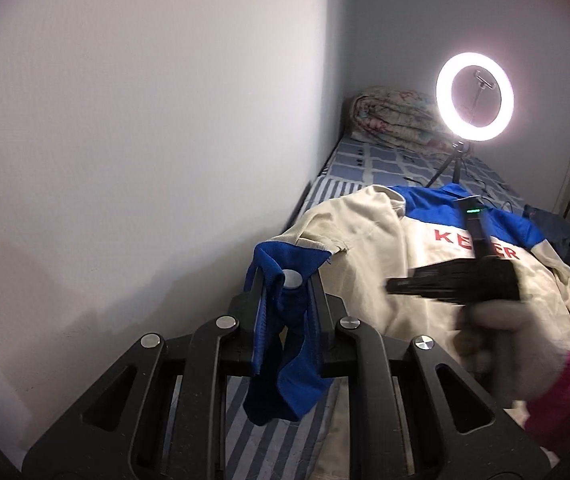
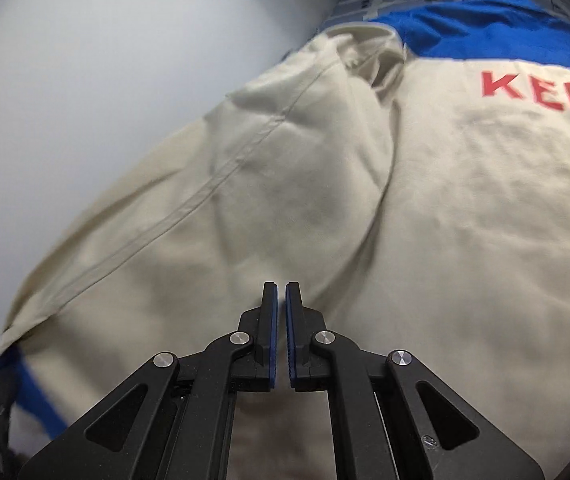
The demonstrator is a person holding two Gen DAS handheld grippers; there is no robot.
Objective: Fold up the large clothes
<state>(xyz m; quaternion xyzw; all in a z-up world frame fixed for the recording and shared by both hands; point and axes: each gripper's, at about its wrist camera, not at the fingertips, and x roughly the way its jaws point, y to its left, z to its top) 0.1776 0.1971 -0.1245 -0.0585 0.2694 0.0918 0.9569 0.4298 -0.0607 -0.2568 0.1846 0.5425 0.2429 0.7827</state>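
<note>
Left wrist view: we see our left gripper clamped on the blue cuff of the cream jacket, the cuff lifted clear of the bed. The jacket lies spread across the striped bedding, red lettering facing up, with a lit ring light standing beyond it. Our right gripper hangs over the cream cloth with its jaws together and nothing between them; a gloved hand carries it.
</note>
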